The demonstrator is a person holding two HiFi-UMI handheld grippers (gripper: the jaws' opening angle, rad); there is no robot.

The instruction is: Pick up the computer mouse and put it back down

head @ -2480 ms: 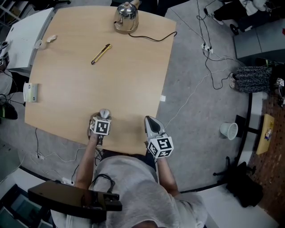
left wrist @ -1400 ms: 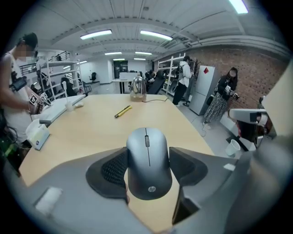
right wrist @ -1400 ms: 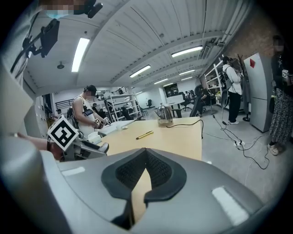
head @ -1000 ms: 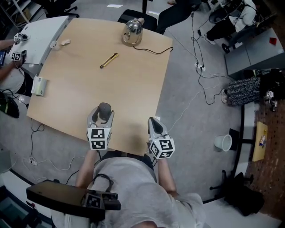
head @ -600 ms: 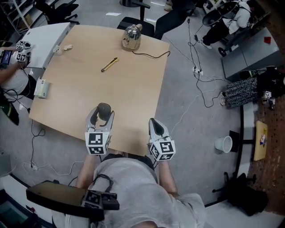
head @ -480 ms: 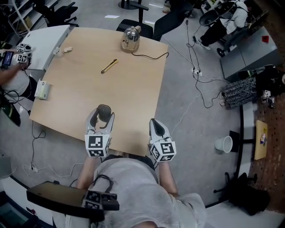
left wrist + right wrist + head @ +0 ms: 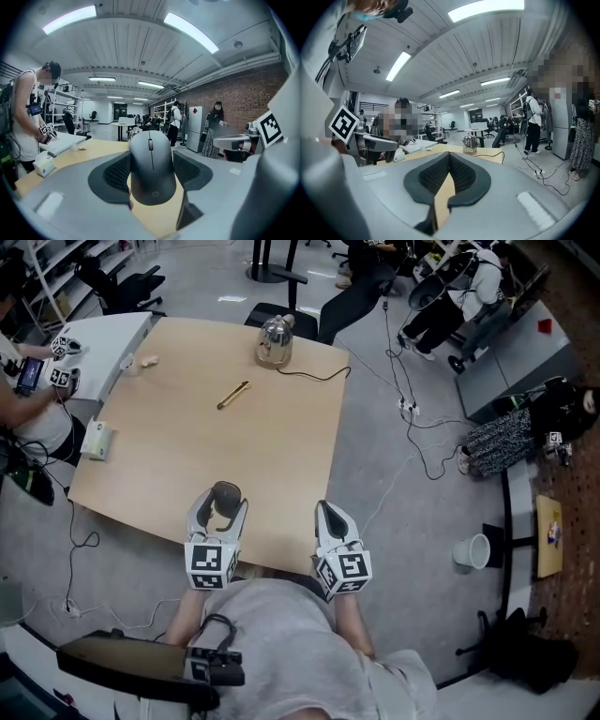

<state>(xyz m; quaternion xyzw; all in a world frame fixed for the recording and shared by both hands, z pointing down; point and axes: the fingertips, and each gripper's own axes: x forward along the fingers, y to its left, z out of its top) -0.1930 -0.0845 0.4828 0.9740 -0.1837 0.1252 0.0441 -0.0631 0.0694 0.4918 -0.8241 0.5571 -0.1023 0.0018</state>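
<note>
A dark grey computer mouse (image 7: 151,166) sits clamped between the black pads of my left gripper (image 7: 151,169), raised above the wooden table (image 7: 187,446). From the head view the mouse (image 7: 223,496) shows between the jaws of the left gripper (image 7: 219,506), over the table's near edge. My right gripper (image 7: 332,519) hovers beside the table's near right corner, its jaws pressed together with nothing between them; its own view shows the pads (image 7: 459,174) meeting at the tips of the right gripper (image 7: 449,161).
On the table lie a yellow utility knife (image 7: 232,394), a metal kettle (image 7: 273,340) with a black cable at the far edge, and a small green-white box (image 7: 97,440) at the left. A white cup (image 7: 472,551) and cables lie on the floor right. People stand around.
The left gripper has lifted the mouse off the table and holds it higher than 2.5 s ago. The head view has drifted, so the table looks farther away. The right gripper has barely moved.
</note>
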